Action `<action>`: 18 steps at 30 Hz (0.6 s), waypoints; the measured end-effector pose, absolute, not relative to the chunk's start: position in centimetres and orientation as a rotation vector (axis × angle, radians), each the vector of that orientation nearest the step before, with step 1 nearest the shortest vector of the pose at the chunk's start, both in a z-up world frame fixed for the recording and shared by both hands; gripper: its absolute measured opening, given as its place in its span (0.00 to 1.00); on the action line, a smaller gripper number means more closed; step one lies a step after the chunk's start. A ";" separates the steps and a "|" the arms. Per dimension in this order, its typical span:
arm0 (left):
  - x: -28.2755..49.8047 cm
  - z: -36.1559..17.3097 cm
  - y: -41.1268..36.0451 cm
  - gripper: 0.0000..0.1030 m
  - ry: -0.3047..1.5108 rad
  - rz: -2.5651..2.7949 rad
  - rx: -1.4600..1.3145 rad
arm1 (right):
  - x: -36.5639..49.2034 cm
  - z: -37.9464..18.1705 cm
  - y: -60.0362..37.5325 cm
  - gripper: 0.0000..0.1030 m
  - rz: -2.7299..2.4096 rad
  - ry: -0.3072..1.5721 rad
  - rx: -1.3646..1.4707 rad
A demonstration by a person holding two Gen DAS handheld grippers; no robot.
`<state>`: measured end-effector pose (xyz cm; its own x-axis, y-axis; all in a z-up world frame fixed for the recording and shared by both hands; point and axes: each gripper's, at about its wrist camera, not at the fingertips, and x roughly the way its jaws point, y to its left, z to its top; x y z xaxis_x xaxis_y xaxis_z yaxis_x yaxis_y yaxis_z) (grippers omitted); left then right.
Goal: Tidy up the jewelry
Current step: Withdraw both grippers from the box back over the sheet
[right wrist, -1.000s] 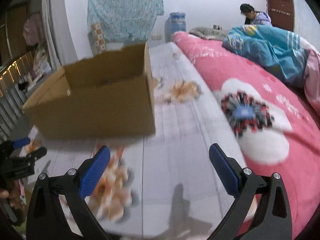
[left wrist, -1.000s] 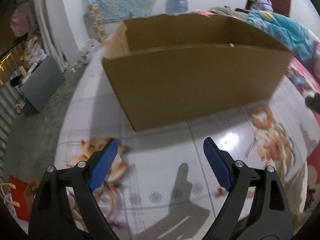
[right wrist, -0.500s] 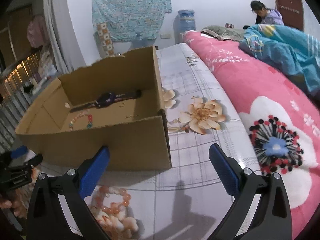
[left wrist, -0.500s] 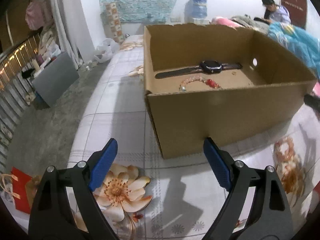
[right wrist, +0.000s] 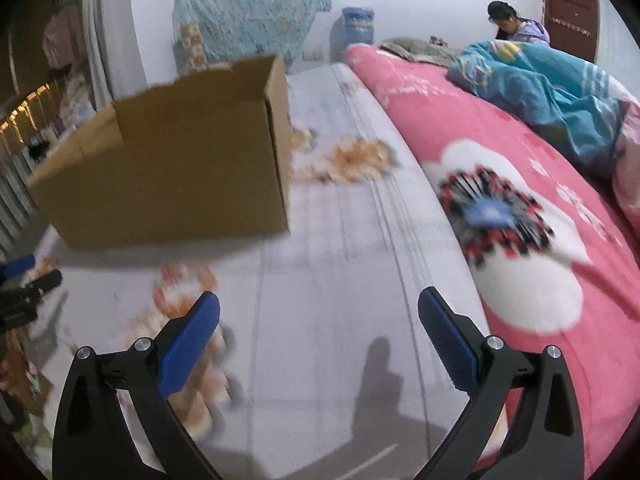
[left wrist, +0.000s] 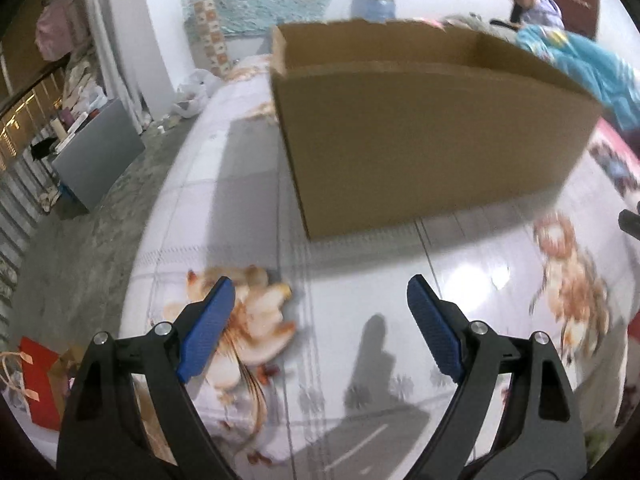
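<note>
An open cardboard box (left wrist: pixel 424 136) stands on a white flowered bed sheet (left wrist: pixel 360 280); it also shows in the right wrist view (right wrist: pixel 168 168). Its inside is hidden from both views now, so no jewelry shows. My left gripper (left wrist: pixel 320 300) is open and empty, low over the sheet in front of the box. My right gripper (right wrist: pixel 320 316) is open and empty, low over the sheet to the right of the box. The left gripper's tips show at the left edge of the right wrist view (right wrist: pixel 28 276).
A pink flowered blanket (right wrist: pixel 520 208) and a blue quilt (right wrist: pixel 552 84) lie to the right. A person (right wrist: pixel 516 24) sits at the far end. The bed's left edge drops to a grey floor (left wrist: pixel 80 240) with a grey cabinet (left wrist: pixel 96 152) and red bag (left wrist: pixel 36 384).
Both grippers dropped lower, so the box's inside with the watch and bead bracelet, seen half a second ago, is out of sight. Both views are blurred by motion. Jaws stayed open.
</note>
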<state>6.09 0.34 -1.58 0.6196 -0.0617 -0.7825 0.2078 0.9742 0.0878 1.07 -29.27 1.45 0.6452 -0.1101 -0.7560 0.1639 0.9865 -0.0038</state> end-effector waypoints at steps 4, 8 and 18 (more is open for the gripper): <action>5.5 -2.7 -0.2 0.82 0.903 -0.145 0.206 | -0.4 0.0 -29.7 0.94 -0.188 0.908 0.065; 5.2 -3.0 -0.4 0.82 0.894 -0.149 0.203 | -0.8 -0.8 -29.0 0.94 -0.210 0.925 -0.003; 5.4 -3.4 0.3 0.92 0.876 -0.136 0.171 | -0.5 -1.5 -28.3 0.94 -0.236 0.940 -0.080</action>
